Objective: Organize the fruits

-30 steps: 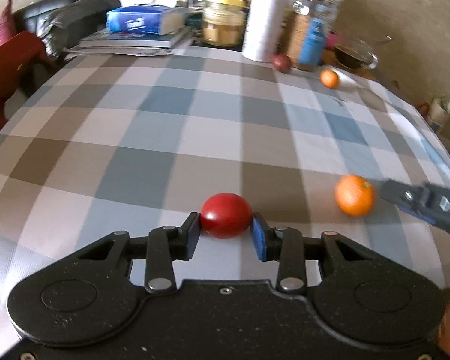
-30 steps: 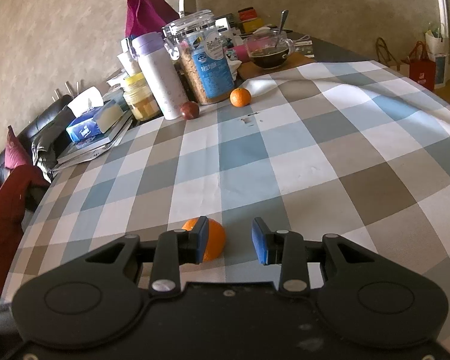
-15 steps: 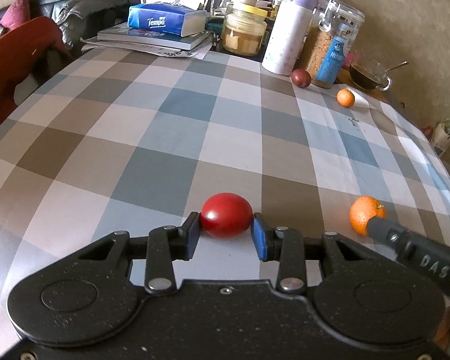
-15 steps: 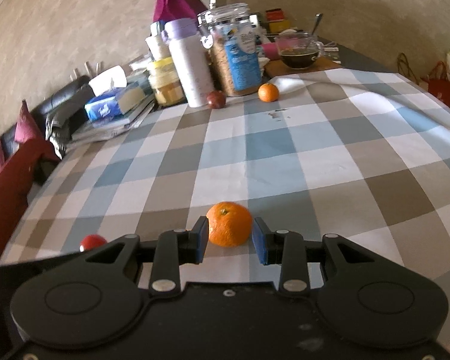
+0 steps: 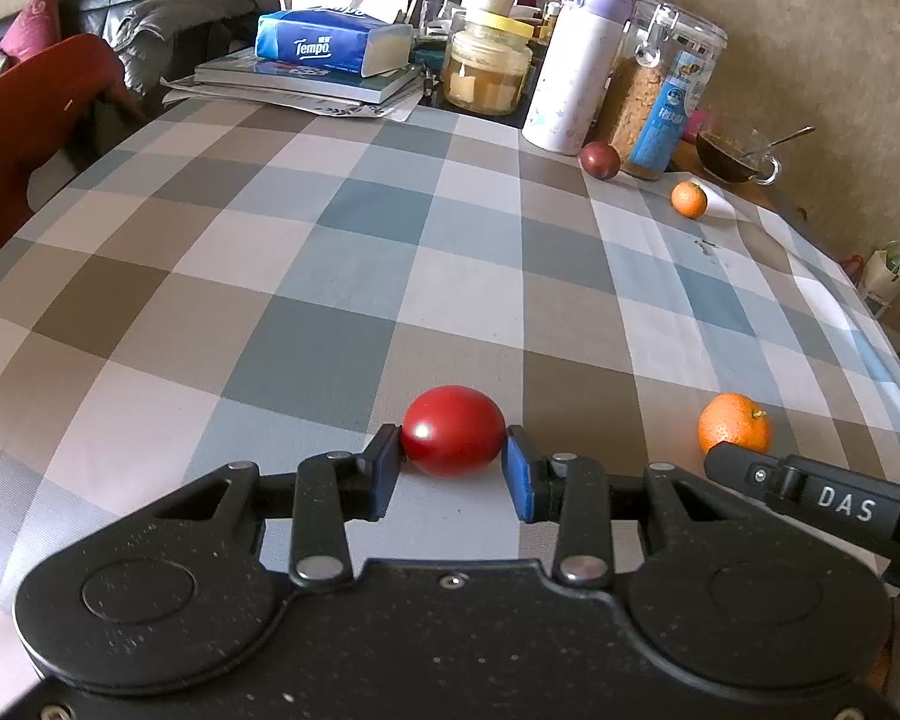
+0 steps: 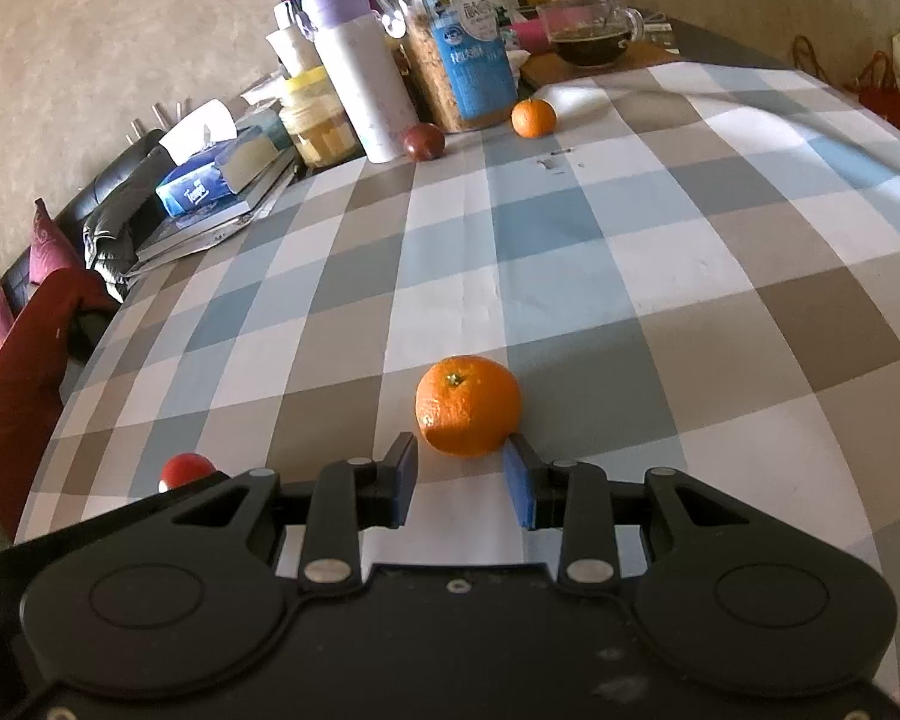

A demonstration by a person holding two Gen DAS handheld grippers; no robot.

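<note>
In the left wrist view, low at centre, a red tomato-like fruit (image 5: 453, 431) is pinched between the 2 blue pads of the left gripper (image 5: 453, 468), both pads pressed against its sides, on the checked tablecloth (image 5: 354, 276). In the right wrist view, a mandarin (image 6: 468, 405) is seen just ahead of the right gripper (image 6: 461, 480); the fingers are spread, the right-hand pad looks to be touching the peel, the left-hand pad stands apart, so no hold is made yet. At the upper right of the left view, 1 dark plum (image 5: 600, 160) and 1 small mandarin (image 5: 689, 199) are left near a cereal jar (image 5: 660, 102).

The red fruit is judged light, smooth and slippery, with a thin skin that is easily bruised; it is best held across its widest girth with gentle pressure. The mandarin is judged light, slightly soft, with a dimpled peel that offers friction; it should be taken at its equator, once the pads are centred around it.
</note>
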